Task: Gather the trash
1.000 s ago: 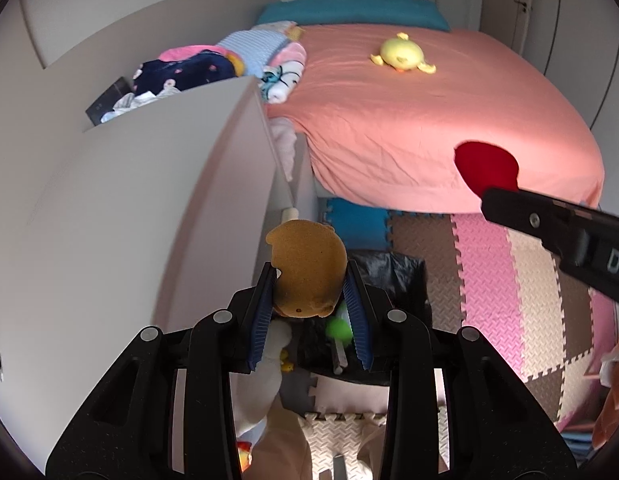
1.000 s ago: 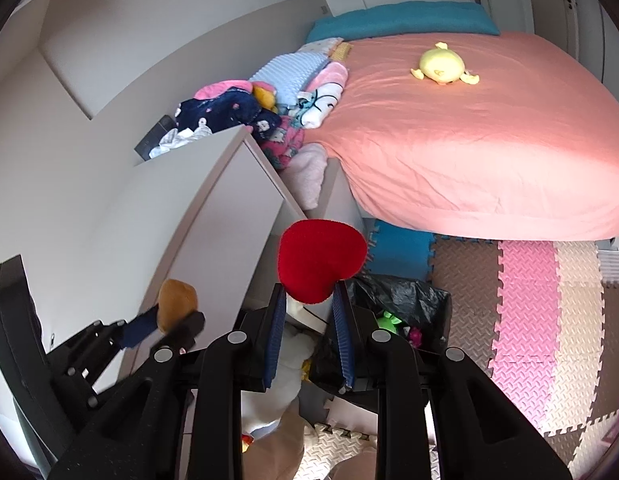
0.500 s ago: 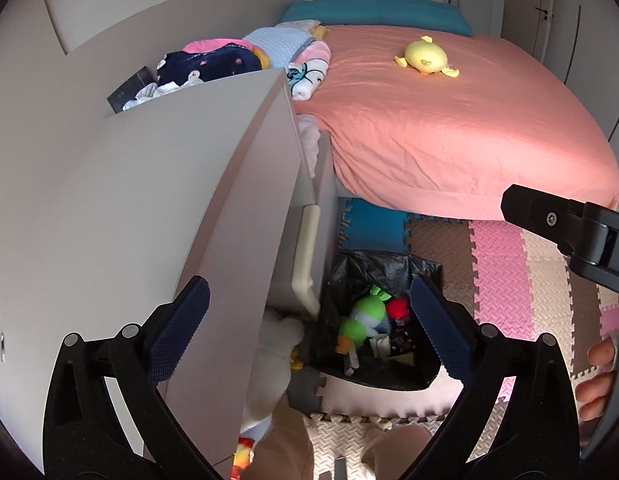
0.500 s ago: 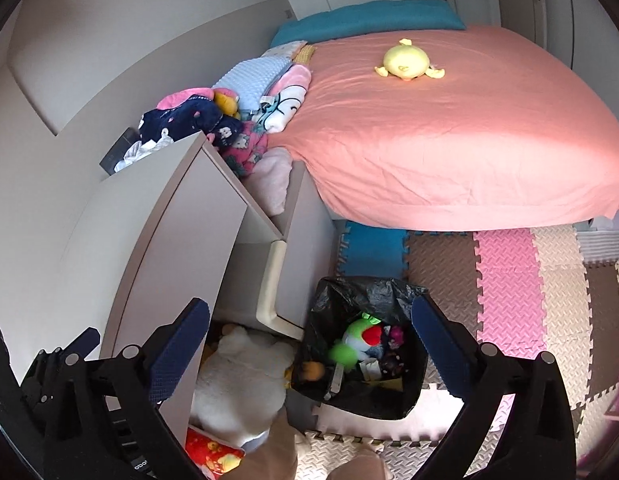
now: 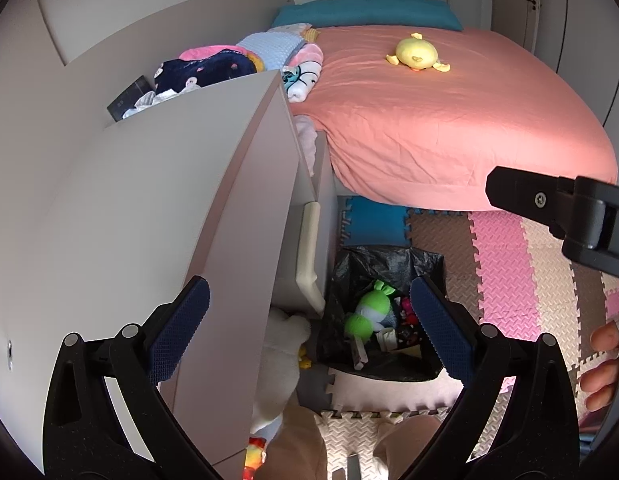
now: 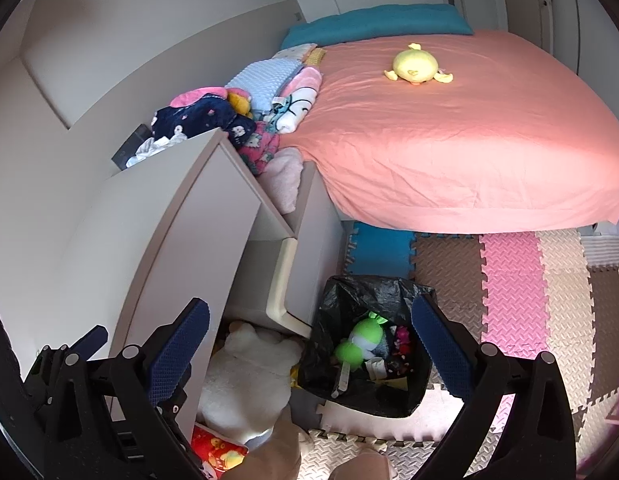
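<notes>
You hold both the left gripper (image 5: 309,332) and right gripper (image 6: 309,336) spread wide and empty above the black-lined trash bin (image 6: 373,292), which sits on the foam mat beside the dresser, positioned for dropping.

Bin (image 6: 417,396) on floor mats (image 6: 509,300), right of cabinet (image 6: 181,240).

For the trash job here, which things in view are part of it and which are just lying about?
Part of the job:
trash bin lined with a black bag
green toy and other bits inside it
left gripper, open and empty
right gripper, open and empty

Lying about:
yellow plush on the bed
clothes pile
white plush
</notes>
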The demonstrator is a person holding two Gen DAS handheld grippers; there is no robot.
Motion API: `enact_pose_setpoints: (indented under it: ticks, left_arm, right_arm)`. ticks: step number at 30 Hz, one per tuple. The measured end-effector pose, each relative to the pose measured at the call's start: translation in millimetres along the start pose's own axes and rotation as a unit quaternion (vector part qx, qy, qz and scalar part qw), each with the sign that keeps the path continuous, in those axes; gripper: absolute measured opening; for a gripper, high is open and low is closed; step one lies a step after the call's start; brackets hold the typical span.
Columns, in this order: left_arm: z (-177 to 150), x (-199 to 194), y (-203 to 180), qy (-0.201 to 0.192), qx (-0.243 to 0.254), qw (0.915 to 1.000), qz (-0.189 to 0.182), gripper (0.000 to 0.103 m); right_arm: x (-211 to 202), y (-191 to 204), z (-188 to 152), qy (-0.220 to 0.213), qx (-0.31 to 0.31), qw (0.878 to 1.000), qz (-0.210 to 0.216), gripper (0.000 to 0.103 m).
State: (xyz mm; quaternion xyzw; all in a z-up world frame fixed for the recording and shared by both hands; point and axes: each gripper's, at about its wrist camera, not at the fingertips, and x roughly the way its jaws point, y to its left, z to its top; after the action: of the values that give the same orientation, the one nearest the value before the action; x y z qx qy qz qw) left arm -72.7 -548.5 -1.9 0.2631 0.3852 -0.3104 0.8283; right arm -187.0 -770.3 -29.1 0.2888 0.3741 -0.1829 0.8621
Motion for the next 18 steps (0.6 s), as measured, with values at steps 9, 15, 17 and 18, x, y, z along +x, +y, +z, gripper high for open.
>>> enact_pose_setpoints:
  ticks: [9, 15, 17, 18]
  left_arm:
    - [-22.0, -17.3, 42.8, 0.007, -0.044, 0.9990, 0.002, 0.098]
    - [-46.7, -35.4, 81.9, 0.001, -0.079, 0.9966, 0.024, 0.097]
    - [-57.2, -41.4, 97.1, 0.001, -0.089, 0.9954, 0.036, 0.097]
    - [-62.3, -44.1, 104.2, 0.001, -0.095, 0.9947, 0.041, 0.097]
  right_arm:
    - [-9.4, 42.5, -12.8, -0.003, -0.037, 0.999, 0.022, 0.101]
    - [-11.8, 86.2, -26.3, 0.000, -0.073, 0.996, 0.052, 0.101]
    - [-12.1, 101.3, -31.3, 0.002, -0.084, 0.994, 0.063, 0.101]
    - [-11.7, 109.6, -34.1, 0.004, -0.090, 0.993, 0.070, 0.101]
